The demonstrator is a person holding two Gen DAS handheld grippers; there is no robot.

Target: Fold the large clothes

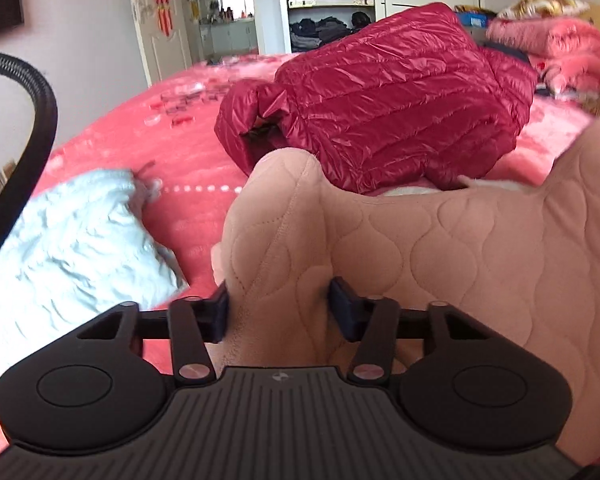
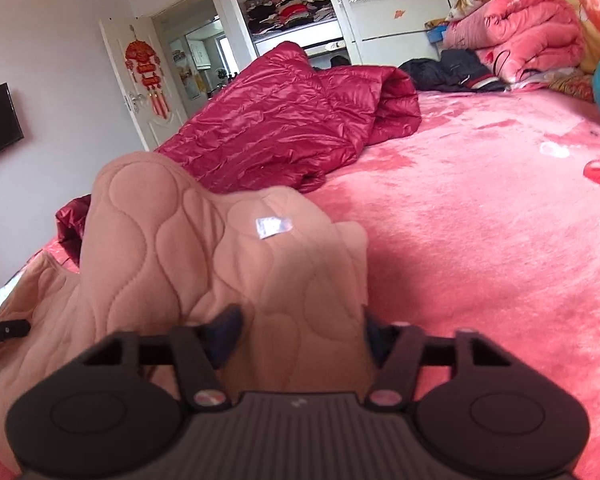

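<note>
Both tools are clamped on the same garment. At 6 o'clock in the left wrist view the left tool has its dark pads pressed into a bunched fold of the pink quilted garment; at 6 o'clock in the right wrist view the right tool pinches another gathered edge of it. Holding two separate points along one border probably serves to lift and spread the cloth so that it can be laid flat for a fold.

The garment lies at the near side of the bed, humped up between the tools, with a small shiny label on top. A pale blue cloth lies at 9 o'clock in the left view, just beside the left tool, and could be caught if the fabric swings that way.

Farther off, toward 12 o'clock, a red puffer jacket sprawls across the bed, touching or overlapping the pink garment's far edge, so room forward is tight. Open pink bedspread lies at 3 o'clock in the right view, the freest space. Folded pink quilts sit at the far end.
</note>
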